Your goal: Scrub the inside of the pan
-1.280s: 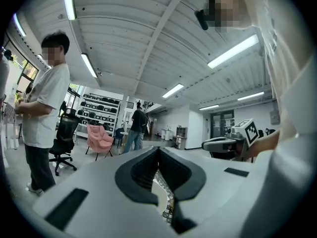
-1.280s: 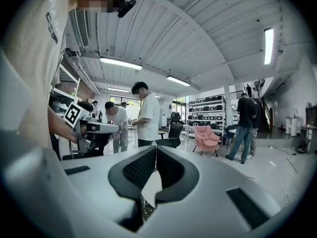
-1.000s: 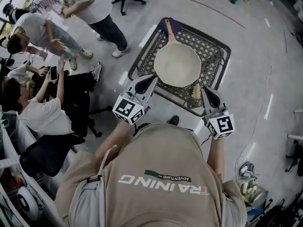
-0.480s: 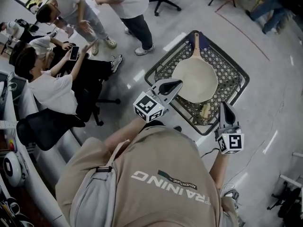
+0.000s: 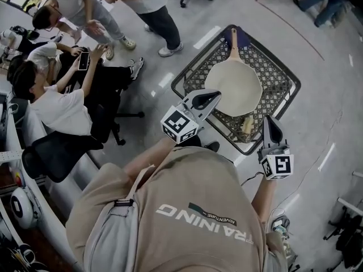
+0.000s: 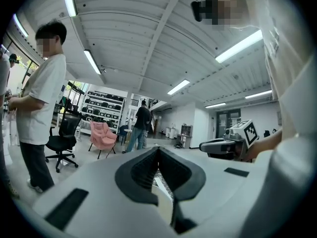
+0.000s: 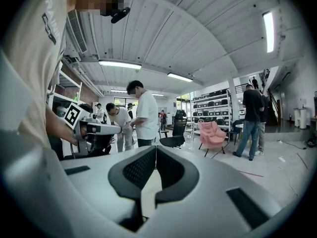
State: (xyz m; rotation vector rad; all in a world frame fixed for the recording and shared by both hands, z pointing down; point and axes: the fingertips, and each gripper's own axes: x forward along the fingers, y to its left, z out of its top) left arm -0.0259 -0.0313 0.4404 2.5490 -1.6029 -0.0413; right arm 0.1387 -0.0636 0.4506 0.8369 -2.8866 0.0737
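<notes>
See cream pan (image 5: 233,88) flat on black mesh table (image 5: 275,76), handle pointing away. In head view, left gripper (image 5: 217,94) over pan's near-left rim; cannot tell contact. Jaws clenched, tips together, nothing gripped. Same on right gripper (image 5: 269,119): jaws clenched, empty, at table's near-right edge, just beside small tan lump (image 5: 247,127) lying on the mesh. Around: seated person (image 5: 57,103) with phone and black office chair (image 5: 57,157) to the left, well apart from table; standing person (image 5: 146,1) beyond far-left corner; pink armchair (image 7: 212,134) further off in right gripper view.
</notes>
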